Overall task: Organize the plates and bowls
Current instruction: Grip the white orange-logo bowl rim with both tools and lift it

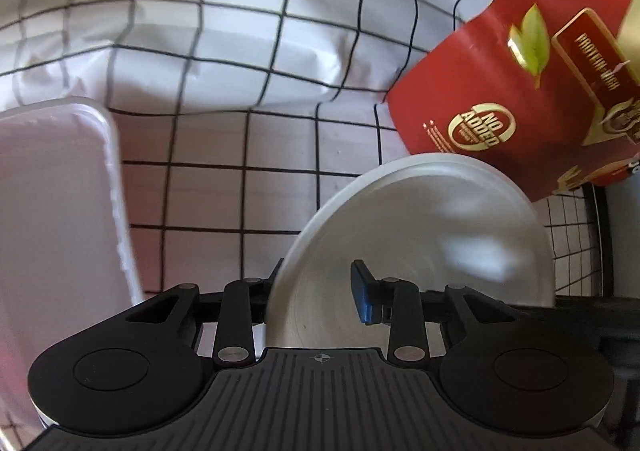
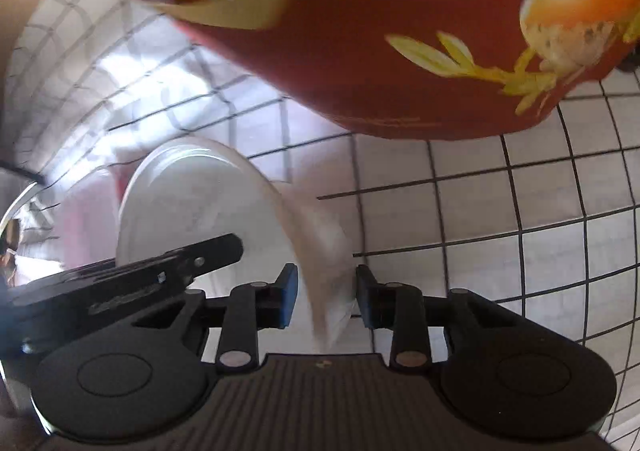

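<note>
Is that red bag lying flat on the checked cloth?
No, the red bag stands tilted behind the white bowl, rising off the checked cloth.

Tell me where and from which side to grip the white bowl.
Take the white bowl by its rim, jaws straddling the thin wall, one inside, one outside. Come from the near side: the red pouch crowds the far edge.

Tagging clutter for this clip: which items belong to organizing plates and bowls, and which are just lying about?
Job:
- round white ceramic bowl, rim between left claw pads
- right claw, on the rim too

Lying about:
- red printed food pouch
- pale pink rectangular plastic tray
- black-grid white tablecloth
</note>
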A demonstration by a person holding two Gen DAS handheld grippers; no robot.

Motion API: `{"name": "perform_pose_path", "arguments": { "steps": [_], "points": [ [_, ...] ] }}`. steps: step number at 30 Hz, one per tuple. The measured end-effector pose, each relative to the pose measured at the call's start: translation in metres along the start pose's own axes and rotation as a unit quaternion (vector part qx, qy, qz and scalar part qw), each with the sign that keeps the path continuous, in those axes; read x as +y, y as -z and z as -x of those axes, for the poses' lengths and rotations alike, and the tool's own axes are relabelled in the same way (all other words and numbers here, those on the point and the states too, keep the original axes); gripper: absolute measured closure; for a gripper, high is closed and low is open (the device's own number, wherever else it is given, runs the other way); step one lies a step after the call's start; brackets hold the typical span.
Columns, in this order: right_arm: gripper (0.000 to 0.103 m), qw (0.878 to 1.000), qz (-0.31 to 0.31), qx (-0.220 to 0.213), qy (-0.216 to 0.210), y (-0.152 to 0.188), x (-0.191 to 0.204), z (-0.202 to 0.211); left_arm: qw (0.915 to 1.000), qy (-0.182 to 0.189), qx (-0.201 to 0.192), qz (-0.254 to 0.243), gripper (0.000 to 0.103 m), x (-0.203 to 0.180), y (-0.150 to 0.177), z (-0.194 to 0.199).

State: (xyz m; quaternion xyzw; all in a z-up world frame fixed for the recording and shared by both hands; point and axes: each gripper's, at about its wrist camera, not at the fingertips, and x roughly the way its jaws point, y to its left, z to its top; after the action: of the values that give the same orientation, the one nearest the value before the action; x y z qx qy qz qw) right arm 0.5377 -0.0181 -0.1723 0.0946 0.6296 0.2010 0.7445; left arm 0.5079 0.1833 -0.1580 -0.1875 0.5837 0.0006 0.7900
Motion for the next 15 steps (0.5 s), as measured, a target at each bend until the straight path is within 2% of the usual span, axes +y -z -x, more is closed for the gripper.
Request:
{"name": "perform_pose_path", "arguments": {
  "steps": [5, 9, 15],
  "points": [
    [0.071, 0.999, 0.022, -0.037, -0.025, 0.017, 0.014, 0.054, 0.9985, 0.006, -0.054, -0.005, 0.068, -0.014, 0.008, 0.065],
    [0.071, 0.996, 0.03, -0.067, -0.055, 0.036, 0.017, 0.104, 0.9938, 0.027, -0.101, -0.037, 0.068, -0.039, 0.017, 0.129],
    [0.071, 0.992, 0.043, -0.108, -0.055, 0.077, 0.002, 0.176, 0.9901, 0.07, -0.097, -0.073, 0.067, -0.082, 0.045, 0.164]
  ]
}}
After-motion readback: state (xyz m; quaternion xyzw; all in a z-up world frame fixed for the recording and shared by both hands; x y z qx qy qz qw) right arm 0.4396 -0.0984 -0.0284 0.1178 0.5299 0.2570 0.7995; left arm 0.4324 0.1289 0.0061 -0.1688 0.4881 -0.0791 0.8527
